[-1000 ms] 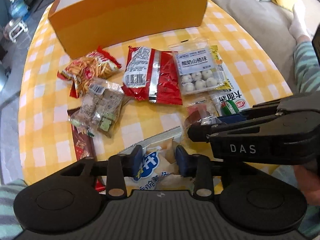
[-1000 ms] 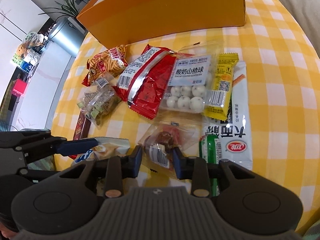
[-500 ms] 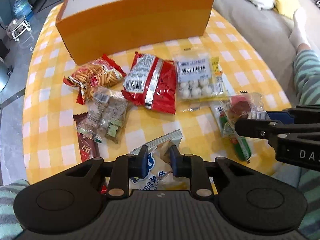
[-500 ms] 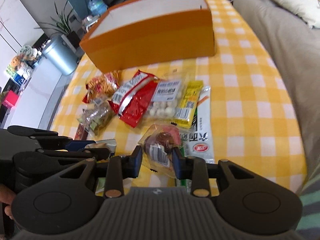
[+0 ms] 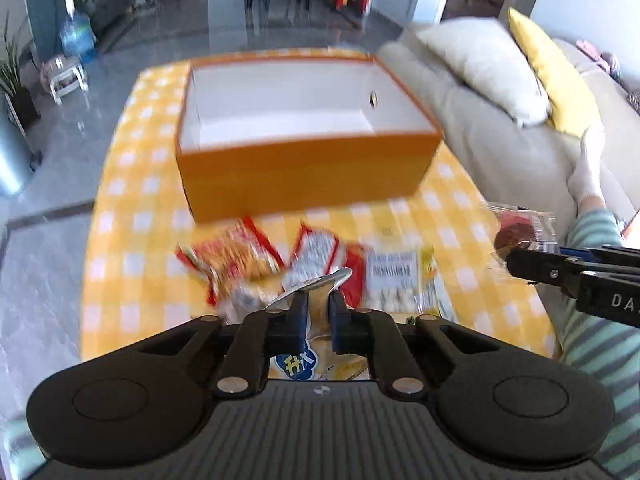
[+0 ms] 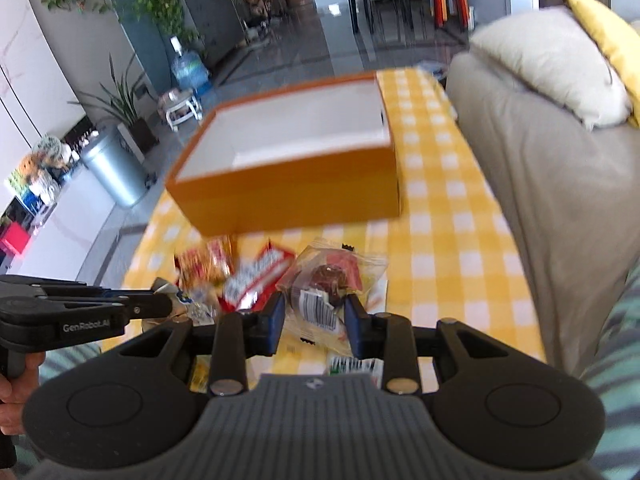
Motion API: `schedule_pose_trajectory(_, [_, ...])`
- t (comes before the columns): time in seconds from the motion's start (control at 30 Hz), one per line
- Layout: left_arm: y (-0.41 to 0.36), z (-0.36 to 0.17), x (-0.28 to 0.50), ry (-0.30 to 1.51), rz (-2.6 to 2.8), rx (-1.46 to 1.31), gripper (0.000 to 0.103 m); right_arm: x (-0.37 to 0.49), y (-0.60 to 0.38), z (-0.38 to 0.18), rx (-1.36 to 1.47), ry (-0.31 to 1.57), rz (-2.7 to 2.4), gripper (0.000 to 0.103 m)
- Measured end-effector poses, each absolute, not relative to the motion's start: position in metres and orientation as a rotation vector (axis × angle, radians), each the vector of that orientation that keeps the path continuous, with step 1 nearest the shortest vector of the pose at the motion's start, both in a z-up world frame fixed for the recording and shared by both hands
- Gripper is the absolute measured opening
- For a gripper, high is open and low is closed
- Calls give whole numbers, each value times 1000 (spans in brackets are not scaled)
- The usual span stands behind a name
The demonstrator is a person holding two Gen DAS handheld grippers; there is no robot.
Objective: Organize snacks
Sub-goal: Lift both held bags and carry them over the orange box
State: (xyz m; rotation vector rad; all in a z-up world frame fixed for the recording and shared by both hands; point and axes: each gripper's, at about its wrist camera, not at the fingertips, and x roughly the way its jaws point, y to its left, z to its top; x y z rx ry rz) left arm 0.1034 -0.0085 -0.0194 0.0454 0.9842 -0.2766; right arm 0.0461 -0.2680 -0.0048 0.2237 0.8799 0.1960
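My left gripper (image 5: 319,312) is shut on a white-and-blue snack packet (image 5: 310,362) and holds it above the table. My right gripper (image 6: 315,312) is shut on a clear packet with a dark round snack (image 6: 326,284), also lifted; that packet shows at the right of the left wrist view (image 5: 520,230). An open orange box (image 5: 308,168) with a white inside stands at the far end of the table; it also shows in the right wrist view (image 6: 292,192). Several snack packets lie on the yellow checked cloth (image 5: 132,240) in front of the box: an orange-red one (image 5: 232,260), a red one (image 5: 320,248), a clear one with white balls (image 5: 394,280).
A grey sofa (image 5: 500,140) with white and yellow cushions runs along the right side of the table. A person's socked foot (image 5: 588,176) rests on it. A metal bin (image 6: 110,166), plants and a water bottle stand on the floor at the left.
Both grippers have risen and tilted up with their packets, so the box's inside now shows. The left jaws have closed tighter on the white-and-blue packet.
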Motion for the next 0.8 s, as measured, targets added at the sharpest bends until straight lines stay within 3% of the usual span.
schedule_pose_trajectory(0.5, [4,53,154,767,-243,29,11,121,-251,44,197,769,352,29])
schedule_pose_trajectory(0.8, [-7,55,217,743,-240,129,11,193,-225,30,172,817,384,29])
